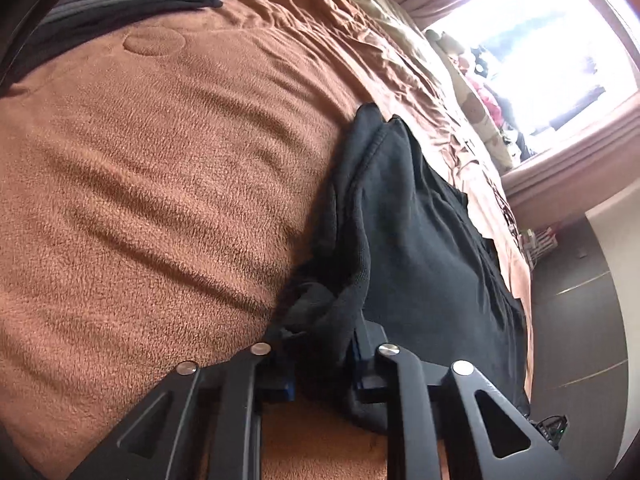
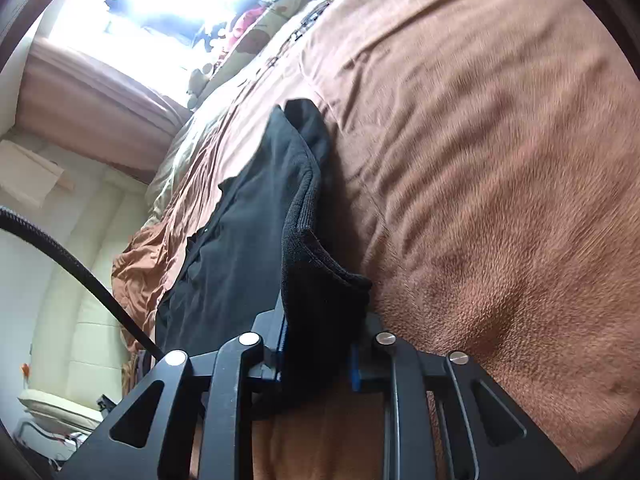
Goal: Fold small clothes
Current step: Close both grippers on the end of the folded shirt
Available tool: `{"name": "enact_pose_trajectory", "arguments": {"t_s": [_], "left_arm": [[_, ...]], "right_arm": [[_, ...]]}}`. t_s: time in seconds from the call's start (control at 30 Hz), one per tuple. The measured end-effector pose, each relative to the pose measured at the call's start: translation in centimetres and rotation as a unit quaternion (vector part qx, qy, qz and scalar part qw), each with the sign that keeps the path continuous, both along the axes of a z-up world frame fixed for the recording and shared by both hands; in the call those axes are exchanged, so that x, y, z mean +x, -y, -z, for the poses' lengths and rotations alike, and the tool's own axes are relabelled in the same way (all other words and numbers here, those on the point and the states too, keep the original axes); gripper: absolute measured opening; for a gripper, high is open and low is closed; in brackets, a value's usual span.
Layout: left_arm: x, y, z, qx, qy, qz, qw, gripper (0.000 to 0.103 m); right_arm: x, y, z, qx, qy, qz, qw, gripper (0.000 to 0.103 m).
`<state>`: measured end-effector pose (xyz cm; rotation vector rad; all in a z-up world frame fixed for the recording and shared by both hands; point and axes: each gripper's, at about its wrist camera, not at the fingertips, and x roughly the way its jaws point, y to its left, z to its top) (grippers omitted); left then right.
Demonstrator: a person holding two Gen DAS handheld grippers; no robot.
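Left gripper (image 1: 324, 356) at bottom centre is clamped on a bunched corner of the black garment (image 1: 420, 240). Right gripper (image 2: 324, 344), bottom centre of its view, pinches the ribbed hem too. The garment runs up mid-frame across the brown fleece blanket (image 1: 160, 180). Folded clothes (image 1: 120, 0) are stacked at upper left, with a bright window (image 1: 540, 48) at upper right.
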<state>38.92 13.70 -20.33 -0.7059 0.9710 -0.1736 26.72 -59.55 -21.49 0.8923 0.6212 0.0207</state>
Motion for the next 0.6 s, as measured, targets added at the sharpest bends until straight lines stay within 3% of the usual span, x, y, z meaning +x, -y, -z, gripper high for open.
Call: {"name": "enact_pose_trajectory", "arguments": {"t_s": [0.3, 0.6], "left_arm": [[-1.0, -1.4, -4.2, -0.027, 0.055, 0.007, 0.9981, 0.010], [-3.3, -3.4, -6.5, -0.040, 0.075, -0.001, 0.9964, 0.009]], "right_arm": [[-1.5, -1.9, -3.6, -0.034, 0.011, -0.014, 0.999, 0.016], [-4.3, -3.0, -3.9, -0.061, 0.003, -0.051, 0.997, 0.016]]}}
